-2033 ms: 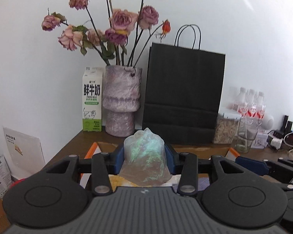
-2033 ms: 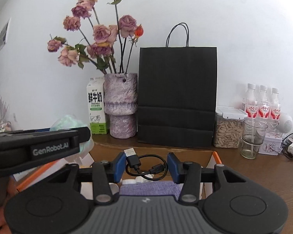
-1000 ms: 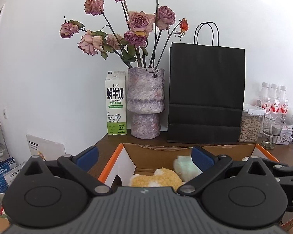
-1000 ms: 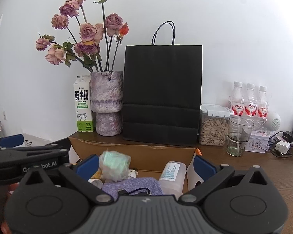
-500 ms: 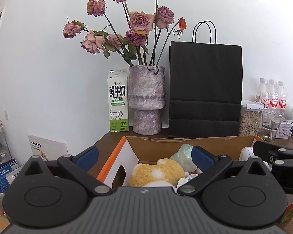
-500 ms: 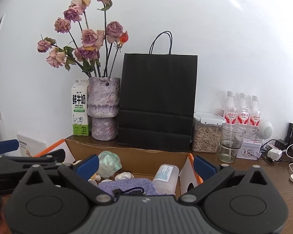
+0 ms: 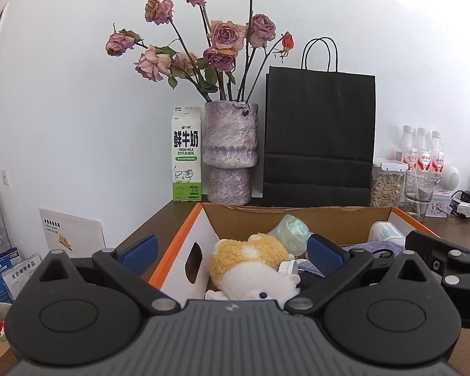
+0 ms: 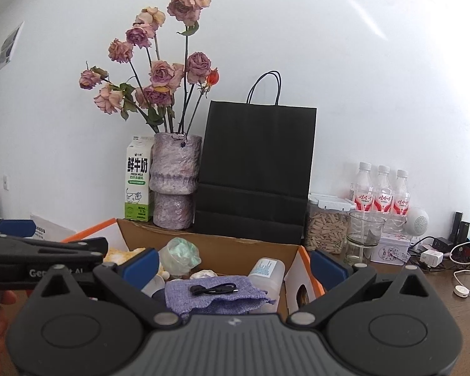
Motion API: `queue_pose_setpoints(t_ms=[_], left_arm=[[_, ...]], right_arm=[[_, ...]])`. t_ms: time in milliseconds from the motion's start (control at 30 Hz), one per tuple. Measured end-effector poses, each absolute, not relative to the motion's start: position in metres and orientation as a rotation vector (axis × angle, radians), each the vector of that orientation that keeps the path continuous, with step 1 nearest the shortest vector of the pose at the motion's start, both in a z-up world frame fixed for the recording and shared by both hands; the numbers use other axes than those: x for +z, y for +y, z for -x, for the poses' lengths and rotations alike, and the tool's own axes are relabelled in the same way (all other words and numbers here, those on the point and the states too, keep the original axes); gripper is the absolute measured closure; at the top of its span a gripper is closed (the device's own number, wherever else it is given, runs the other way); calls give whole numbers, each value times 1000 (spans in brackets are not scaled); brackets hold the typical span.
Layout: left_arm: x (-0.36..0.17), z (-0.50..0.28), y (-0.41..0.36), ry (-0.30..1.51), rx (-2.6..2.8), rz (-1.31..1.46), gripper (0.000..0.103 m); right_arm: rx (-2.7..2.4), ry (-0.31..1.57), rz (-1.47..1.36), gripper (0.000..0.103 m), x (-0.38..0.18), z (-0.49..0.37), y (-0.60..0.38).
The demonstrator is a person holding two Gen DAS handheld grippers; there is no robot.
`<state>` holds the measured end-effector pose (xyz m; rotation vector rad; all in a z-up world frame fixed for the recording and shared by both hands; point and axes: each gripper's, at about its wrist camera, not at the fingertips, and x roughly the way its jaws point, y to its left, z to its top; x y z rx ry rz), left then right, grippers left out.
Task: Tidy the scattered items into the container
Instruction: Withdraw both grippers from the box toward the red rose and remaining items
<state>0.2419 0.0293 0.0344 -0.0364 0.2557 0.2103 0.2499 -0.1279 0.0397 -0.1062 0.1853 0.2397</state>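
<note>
While the left wrist view looks over the cardboard box (image 7: 297,216), the left gripper (image 7: 232,250) stands with its blue-padded fingers spread wide and nothing between them. Inside the box lie a yellow-and-white plush toy (image 7: 250,263), a crumpled green-tinted plastic bag (image 7: 289,230), a white bottle (image 7: 385,233) and a purple cloth pouch (image 7: 376,247). No loose item shows on the table near the box, so the tidying appears largely complete. Behind it, a milk carton (image 7: 186,153) reads "鲜牛奶 FRESH MILK" and "3.3".

From the right wrist view, the right gripper (image 8: 235,264) is likewise spread and empty above the box (image 8: 235,247); a black cable (image 8: 213,289) rests on the pouch (image 8: 216,294). The left gripper's body at the left edge bears partly hidden lettering beginning "Gen". White cables (image 8: 467,282) lie on the table at right; whether they belong to the task cannot be told.
</note>
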Motion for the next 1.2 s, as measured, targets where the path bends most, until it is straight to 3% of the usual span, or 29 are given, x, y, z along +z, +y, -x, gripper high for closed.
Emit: queue_pose_setpoints(t_ms=[800,1200], left_arm=[[21,-176,48,301,131,92,0],[8,-157,63,423,158,110,0]], right_arm=[[330,285,101,0,15,-186,-149],[415,384,103,0,10,-173,-154]])
